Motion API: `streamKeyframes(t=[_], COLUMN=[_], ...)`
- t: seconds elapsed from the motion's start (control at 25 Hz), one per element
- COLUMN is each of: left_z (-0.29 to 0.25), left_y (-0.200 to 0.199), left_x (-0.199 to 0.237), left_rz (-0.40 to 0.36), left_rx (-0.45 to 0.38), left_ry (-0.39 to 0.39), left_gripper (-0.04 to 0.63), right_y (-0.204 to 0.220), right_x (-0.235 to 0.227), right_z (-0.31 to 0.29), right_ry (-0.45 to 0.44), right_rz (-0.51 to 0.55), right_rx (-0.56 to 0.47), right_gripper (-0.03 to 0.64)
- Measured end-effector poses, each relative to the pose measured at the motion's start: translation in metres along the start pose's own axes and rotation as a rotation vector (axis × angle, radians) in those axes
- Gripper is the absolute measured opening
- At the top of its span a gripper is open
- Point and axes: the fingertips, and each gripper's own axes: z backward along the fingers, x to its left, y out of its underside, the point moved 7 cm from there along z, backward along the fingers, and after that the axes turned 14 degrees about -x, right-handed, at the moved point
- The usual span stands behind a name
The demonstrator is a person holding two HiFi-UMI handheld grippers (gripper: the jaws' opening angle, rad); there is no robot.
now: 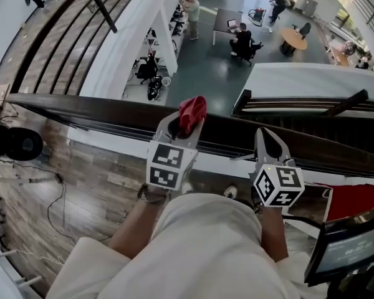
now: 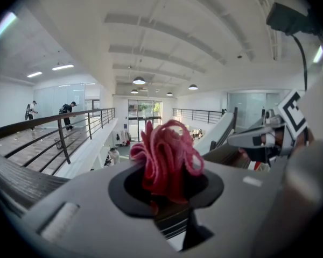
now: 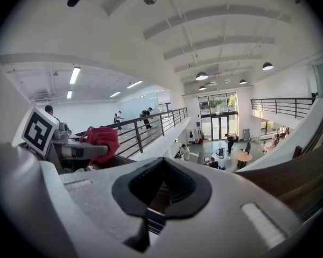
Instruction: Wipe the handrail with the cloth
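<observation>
A dark wooden handrail (image 1: 100, 112) crosses the head view from left to right, just in front of both grippers. My left gripper (image 1: 186, 122) is shut on a bunched red cloth (image 1: 193, 111), which sits at the rail's near edge. In the left gripper view the cloth (image 2: 166, 160) bulges out between the jaws, with the handrail (image 2: 19, 179) running off at lower left. My right gripper (image 1: 268, 141) is to the right, over the rail, shut with nothing in it. In the right gripper view its jaws (image 3: 162, 168) meet, and the cloth (image 3: 101, 138) shows at left.
Beyond the rail is a deep drop to a lower floor with people, a desk (image 1: 227, 20) and a round table (image 1: 294, 40). A black balcony railing (image 1: 68, 27) runs at upper left. A monitor (image 1: 346, 248) stands at lower right, and cables (image 1: 50, 198) lie on the wood floor at left.
</observation>
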Motion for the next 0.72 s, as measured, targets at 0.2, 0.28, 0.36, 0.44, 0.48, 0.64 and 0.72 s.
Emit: streamKeyframes(t=[0.2, 0.28, 0.36, 0.44, 0.48, 0.64, 0.72], left_z=[-0.005, -0.006, -0.007, -0.009, -0.010, -0.013, -0.015], left_y=[-0.002, -0.002, -0.002, -0.003, -0.002, -0.005, -0.006], left_x=[-0.004, -0.006, -0.009, -0.012, -0.013, -0.023, -0.029], left_rz=[0.020, 0.024, 0.025, 0.024, 0.021, 0.012, 0.012], left_rx=[0.022, 0.028, 0.033, 0.039, 0.041, 0.056, 0.065], left_ry=[-0.003, 0.000, 0.002, 0.003, 0.002, 0.022, 0.038], left_gripper=[0.126, 0.126, 0.126, 0.126, 0.126, 0.126, 0.126], right_y=[0.000, 0.001, 0.001, 0.001, 0.000, 0.000, 0.001], right_x=[-0.002, -0.002, -0.002, -0.002, -0.003, 0.000, 0.000], right_z=[-0.001, -0.002, -0.003, -0.003, -0.003, -0.001, 0.000], right_ry=[-0.025, -0.037, -0.052, -0.067, -0.072, -0.091, -0.097], right_rz=[-0.008, -0.018, -0.024, -0.029, -0.031, -0.022, -0.016], right_rx=[-0.002, -0.004, -0.008, -0.009, -0.009, -0.009, -0.009], right_gripper=[0.003, 0.003, 0.003, 0.003, 0.003, 0.003, 0.002])
